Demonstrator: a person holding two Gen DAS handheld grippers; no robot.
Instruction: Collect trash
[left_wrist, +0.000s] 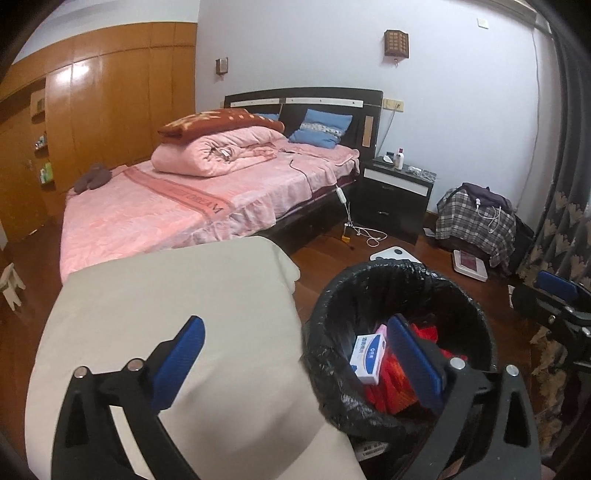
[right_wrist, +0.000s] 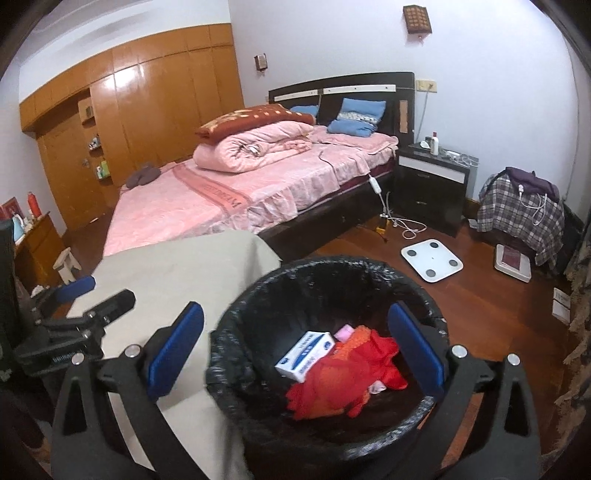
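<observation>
Beige cloth (right_wrist: 173, 280) beside bin (right_wrist: 424, 295) — scale (right_wrist: 432, 260) beyond.

The left gripper (left_wrist: 295, 365) hangs wide open with nothing between its blue fingers (left_wrist: 179, 363), over the edge of a black-lined trash bin (left_wrist: 369, 295). In the bin lie a white-and-blue box (left_wrist: 367, 356) and red wrappers (left_wrist: 391, 387). A beige cloth-covered surface (left_wrist: 184, 295) stands just beside the bin, and a pink bed (left_wrist: 166, 206) lies beyond.
</observation>
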